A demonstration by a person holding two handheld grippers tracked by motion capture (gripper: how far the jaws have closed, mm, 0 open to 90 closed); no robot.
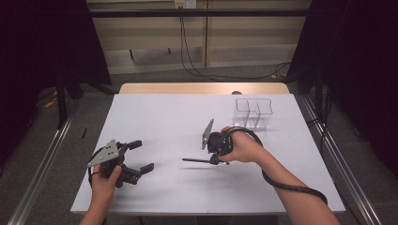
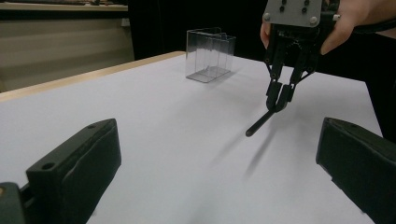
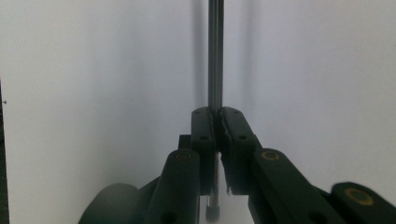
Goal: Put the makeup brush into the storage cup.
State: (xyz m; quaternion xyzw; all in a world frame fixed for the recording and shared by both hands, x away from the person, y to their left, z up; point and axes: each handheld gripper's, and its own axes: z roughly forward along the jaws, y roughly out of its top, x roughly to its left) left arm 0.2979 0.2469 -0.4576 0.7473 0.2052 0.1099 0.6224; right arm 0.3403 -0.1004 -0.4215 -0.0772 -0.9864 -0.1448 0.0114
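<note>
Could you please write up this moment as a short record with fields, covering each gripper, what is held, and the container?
right gripper: shut on a thin dark rod, held above the table
rod: sticks out past the fingers, tip clear of the surface
left gripper: open, nothing between its fingers
clear container: upright, far right of the white table, apart from both grippers

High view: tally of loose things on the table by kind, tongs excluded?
Dark thin rod: 1
Clear plastic box with compartments: 1
Total: 2
</note>
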